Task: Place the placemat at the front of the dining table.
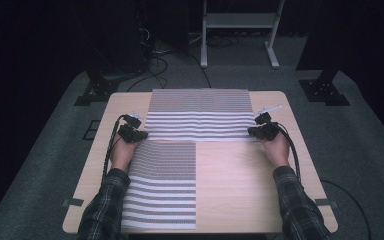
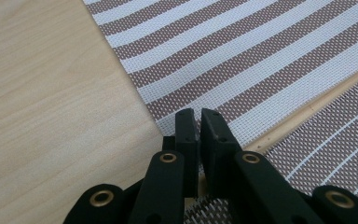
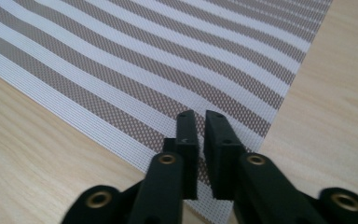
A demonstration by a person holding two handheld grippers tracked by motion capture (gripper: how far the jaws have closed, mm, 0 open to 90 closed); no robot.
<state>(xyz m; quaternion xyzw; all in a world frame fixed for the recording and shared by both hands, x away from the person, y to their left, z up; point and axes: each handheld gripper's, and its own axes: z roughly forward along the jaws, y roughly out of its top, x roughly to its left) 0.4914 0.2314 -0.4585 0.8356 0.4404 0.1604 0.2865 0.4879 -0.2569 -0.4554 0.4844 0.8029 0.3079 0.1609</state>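
Observation:
A brown-and-white striped woven mat (image 1: 200, 115) lies flat across the far half of the wooden table (image 1: 240, 175). My left gripper (image 1: 142, 134) rests at its near left corner and my right gripper (image 1: 252, 131) at its near right corner. In the left gripper view the jaws (image 2: 199, 112) stand together over the corner of the mat (image 2: 242, 60), with woven edge showing between them low down. In the right gripper view the jaws (image 3: 199, 113) are likewise together on the mat (image 3: 144, 60) near its corner. A second striped mat (image 1: 162, 185) lies lengthwise at the near left.
The second mat (image 2: 335, 135) lies just beside the left gripper, a thin strip of bare wood between the two mats. Bare tabletop (image 3: 335, 116) spreads to the right of the far mat. Beyond the table stand black stands and a white frame (image 1: 240, 30) with cables on the floor.

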